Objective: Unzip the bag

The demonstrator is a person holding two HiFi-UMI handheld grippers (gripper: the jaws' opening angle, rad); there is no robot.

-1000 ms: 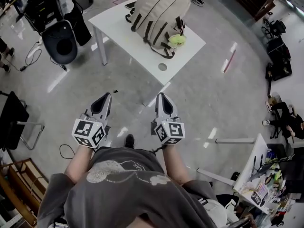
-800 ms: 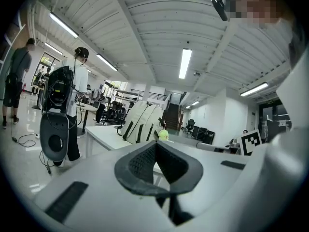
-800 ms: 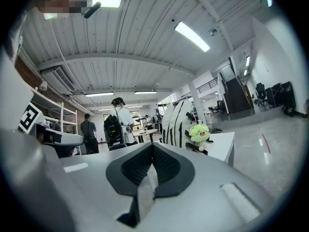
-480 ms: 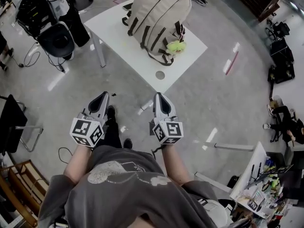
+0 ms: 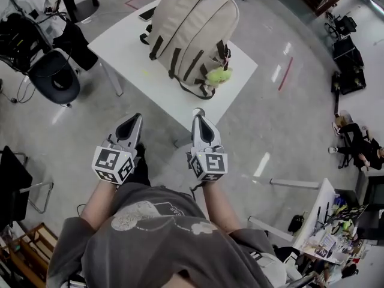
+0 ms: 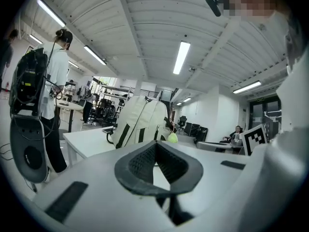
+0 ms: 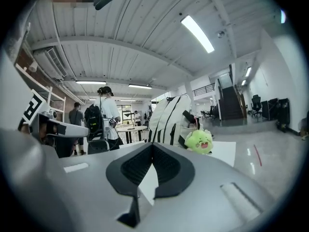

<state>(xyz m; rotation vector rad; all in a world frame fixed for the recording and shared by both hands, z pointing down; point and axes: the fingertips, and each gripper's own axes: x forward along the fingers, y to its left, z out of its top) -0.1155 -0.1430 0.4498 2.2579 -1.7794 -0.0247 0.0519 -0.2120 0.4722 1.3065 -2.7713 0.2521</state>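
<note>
A beige backpack (image 5: pixel 187 32) with dark straps stands on a white table (image 5: pixel 126 47), a green plush toy (image 5: pixel 217 75) hanging at its near side. The backpack (image 6: pixel 140 124) also shows ahead in the left gripper view, and the backpack (image 7: pixel 169 117) with the plush (image 7: pixel 199 141) in the right gripper view. My left gripper (image 5: pixel 133 120) and right gripper (image 5: pixel 198 114) are held side by side over the floor, short of the table's near edge. Both are shut with nothing between the jaws.
A dark office chair (image 5: pixel 54 77) stands left of the table, with a person (image 6: pixel 50 81) carrying a pack beside it. A phone (image 5: pixel 147 13) lies on the table's far part. A cluttered desk (image 5: pixel 327 233) sits at the lower right, and bags (image 5: pixel 348 65) at the far right.
The person has walked toward the table: the backpack and table now sit nearer and larger. Both grippers stay shut, held the same way in front of the body.
</note>
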